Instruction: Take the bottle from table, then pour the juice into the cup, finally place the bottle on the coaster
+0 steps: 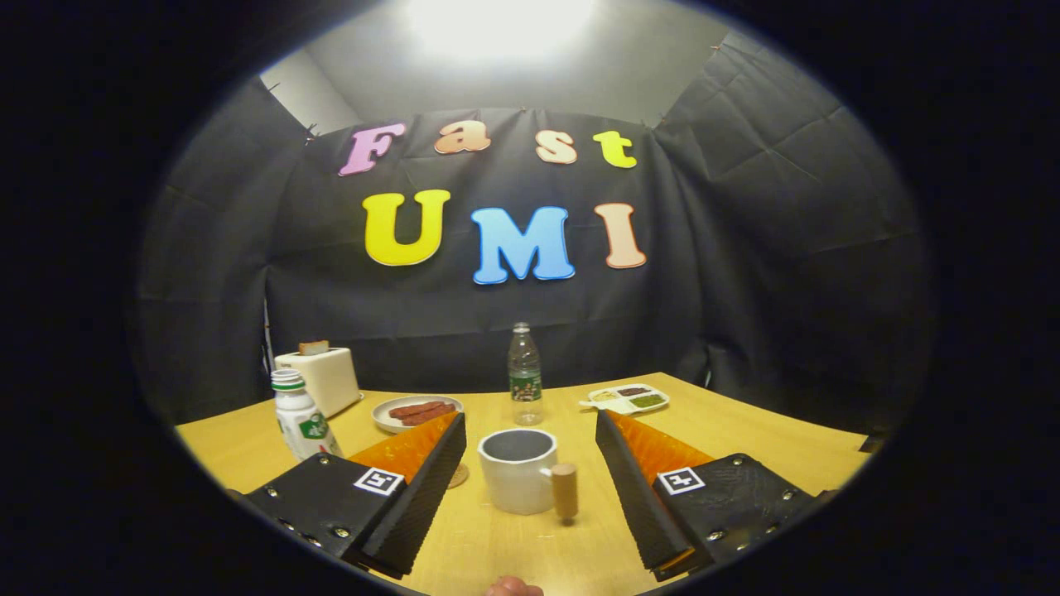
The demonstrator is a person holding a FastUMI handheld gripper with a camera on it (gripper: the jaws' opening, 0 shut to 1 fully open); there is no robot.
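Note:
A clear plastic bottle (524,372) with a green label stands upright near the far edge of the wooden table (745,447), beyond both fingers. A white cup (515,469) with a wooden handle sits on the table between the fingers, touching neither. A round cork coaster (460,475) lies just left of the cup, mostly hidden behind the left finger. My gripper (528,420) is open wide and holds nothing; the clear bottle is well ahead of its tips.
A white bottle (301,416) with a green cap stands to the left of the left finger. Behind it are a white toaster (323,377) and a plate of sausages (412,411). A small food tray (627,399) lies at the back right.

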